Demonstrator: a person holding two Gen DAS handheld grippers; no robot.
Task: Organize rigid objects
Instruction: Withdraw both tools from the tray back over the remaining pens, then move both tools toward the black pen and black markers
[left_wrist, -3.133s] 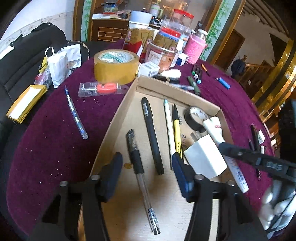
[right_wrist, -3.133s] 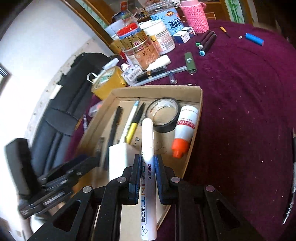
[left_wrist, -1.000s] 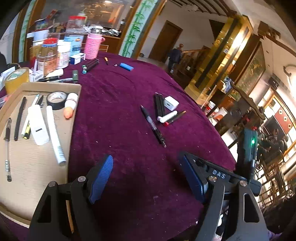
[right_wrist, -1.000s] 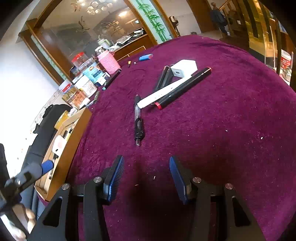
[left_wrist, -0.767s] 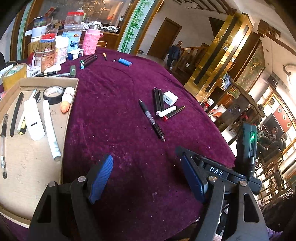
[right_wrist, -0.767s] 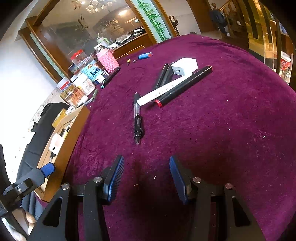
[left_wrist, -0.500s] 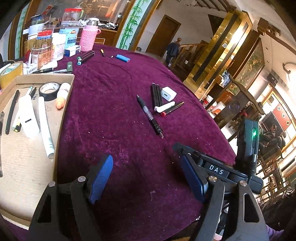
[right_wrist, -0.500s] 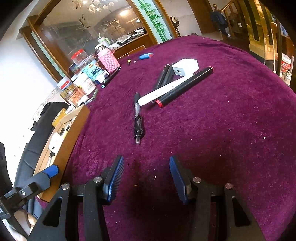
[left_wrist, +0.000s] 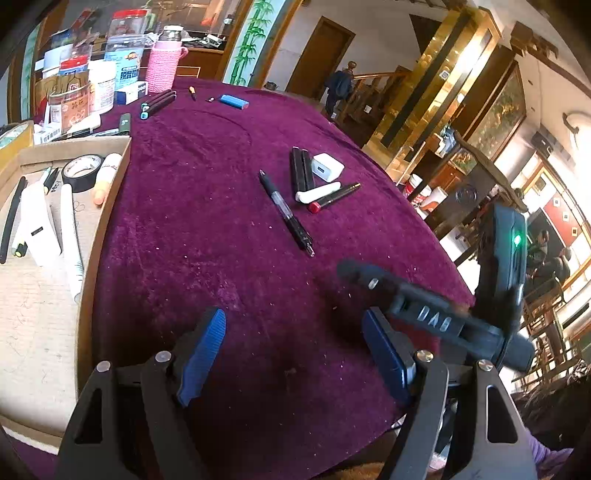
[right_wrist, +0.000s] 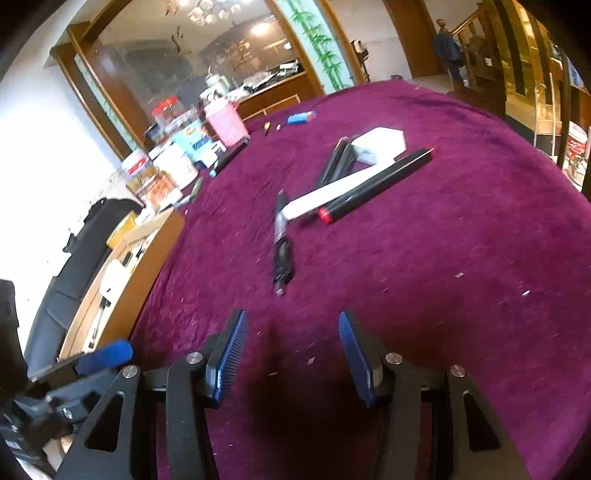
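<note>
A cardboard tray (left_wrist: 90, 236) at the left holds several pens, a white marker (left_wrist: 71, 236), a white block, a black tape roll (left_wrist: 80, 171) and a glue tube. Loose on the purple cloth lie a clear gel pen (left_wrist: 286, 212), two black markers (left_wrist: 301, 170), a white charger (left_wrist: 327, 167), a white pen (left_wrist: 317, 192) and a red-tipped black pen (left_wrist: 334, 197). My left gripper (left_wrist: 293, 354) is open and empty above the cloth. My right gripper (right_wrist: 291, 350) is open and empty, just short of the gel pen (right_wrist: 281, 247). The right gripper also shows in the left wrist view (left_wrist: 424, 314).
Jars, boxes and a pink-sleeved bottle (left_wrist: 162, 70) crowd the far left of the table. Green-capped markers (left_wrist: 157, 104), a blue lighter (left_wrist: 233, 101) and a small screwdriver lie beyond. A black chair (right_wrist: 74, 258) stands behind the tray (right_wrist: 122, 280). The table edge drops off at right.
The right gripper let go of the white marker, now in the tray. Both grippers swung right from the tray. In the last half second the right gripper moved closer to the gel pen.
</note>
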